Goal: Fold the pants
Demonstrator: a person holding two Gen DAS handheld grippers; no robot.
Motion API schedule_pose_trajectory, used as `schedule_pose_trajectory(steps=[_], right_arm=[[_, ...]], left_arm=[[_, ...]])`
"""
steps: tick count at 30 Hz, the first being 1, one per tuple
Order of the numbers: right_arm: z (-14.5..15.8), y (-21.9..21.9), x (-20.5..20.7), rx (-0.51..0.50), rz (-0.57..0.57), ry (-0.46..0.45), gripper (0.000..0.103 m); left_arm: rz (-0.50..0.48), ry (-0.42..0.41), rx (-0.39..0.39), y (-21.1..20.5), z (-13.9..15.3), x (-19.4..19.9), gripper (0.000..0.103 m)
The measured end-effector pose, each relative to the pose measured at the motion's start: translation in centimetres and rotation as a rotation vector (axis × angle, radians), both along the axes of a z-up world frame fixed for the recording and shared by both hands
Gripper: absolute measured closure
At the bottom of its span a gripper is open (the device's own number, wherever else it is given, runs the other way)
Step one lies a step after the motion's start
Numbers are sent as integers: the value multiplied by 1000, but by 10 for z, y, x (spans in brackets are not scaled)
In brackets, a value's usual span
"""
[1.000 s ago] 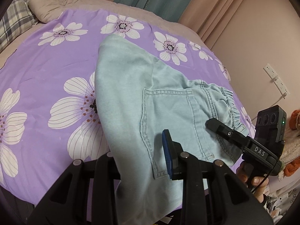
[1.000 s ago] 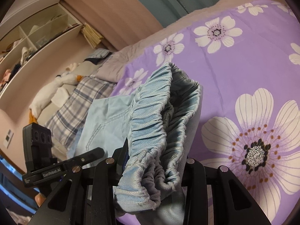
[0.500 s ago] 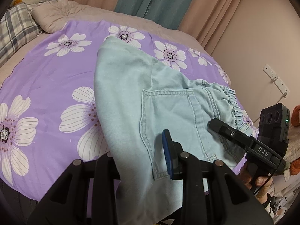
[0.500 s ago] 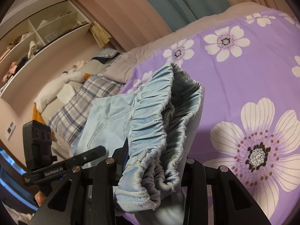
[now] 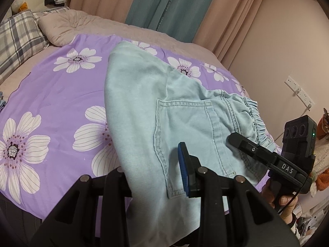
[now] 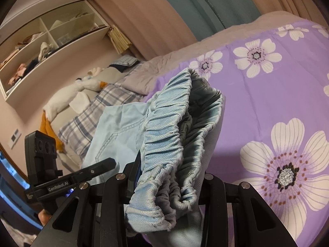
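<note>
Both grippers, left gripper (image 5: 156,177) and right gripper (image 6: 170,187), are clamping narrow jaws on the pants (image 5: 164,103) and lifting them higher off the bed (image 5: 51,94), readying a fold.

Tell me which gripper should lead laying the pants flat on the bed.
Probably the left gripper: it is clamped on the pants near the pocket, with bare purple sheet ahead to spread them over. The right gripper holds only the bunched waistband and would better follow.
</note>
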State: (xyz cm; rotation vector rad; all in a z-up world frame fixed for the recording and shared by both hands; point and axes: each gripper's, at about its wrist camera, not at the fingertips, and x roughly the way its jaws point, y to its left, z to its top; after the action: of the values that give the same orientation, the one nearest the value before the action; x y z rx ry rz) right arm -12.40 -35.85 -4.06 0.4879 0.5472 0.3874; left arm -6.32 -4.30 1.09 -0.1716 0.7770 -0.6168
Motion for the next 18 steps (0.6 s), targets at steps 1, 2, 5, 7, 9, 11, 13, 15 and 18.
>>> schedule_pose_trajectory(steps=[1, 2, 5, 7, 9, 11, 13, 15, 18], right_arm=[[1, 1, -1, -2, 1, -4, 66], [2, 1, -1, -5, 2, -8, 66], [6, 3, -3, -9, 4, -21, 66], [8, 3, -5, -11, 6, -30, 66], [11, 4, -5, -13, 9, -39, 66], [13, 4, -6, -15, 10, -47, 66], [16, 5, -7, -17, 10, -54, 66], [17, 6, -8, -18, 11, -60, 66], [19, 7, -10, -22, 9, -67, 66]], left_arm=[[0, -3, -2, 1, 1, 0, 75], [0, -8, -4, 2, 3, -1, 75], [1, -20, -10, 5, 7, -5, 75], [0, -31, -13, 7, 10, -7, 75], [-1, -41, -15, 8, 12, -8, 75], [-1, -47, -20, 10, 15, -9, 75], [-2, -50, -21, 11, 17, -9, 75], [-4, -54, -25, 13, 18, -9, 75], [-9, -64, -28, 15, 21, -9, 75]])
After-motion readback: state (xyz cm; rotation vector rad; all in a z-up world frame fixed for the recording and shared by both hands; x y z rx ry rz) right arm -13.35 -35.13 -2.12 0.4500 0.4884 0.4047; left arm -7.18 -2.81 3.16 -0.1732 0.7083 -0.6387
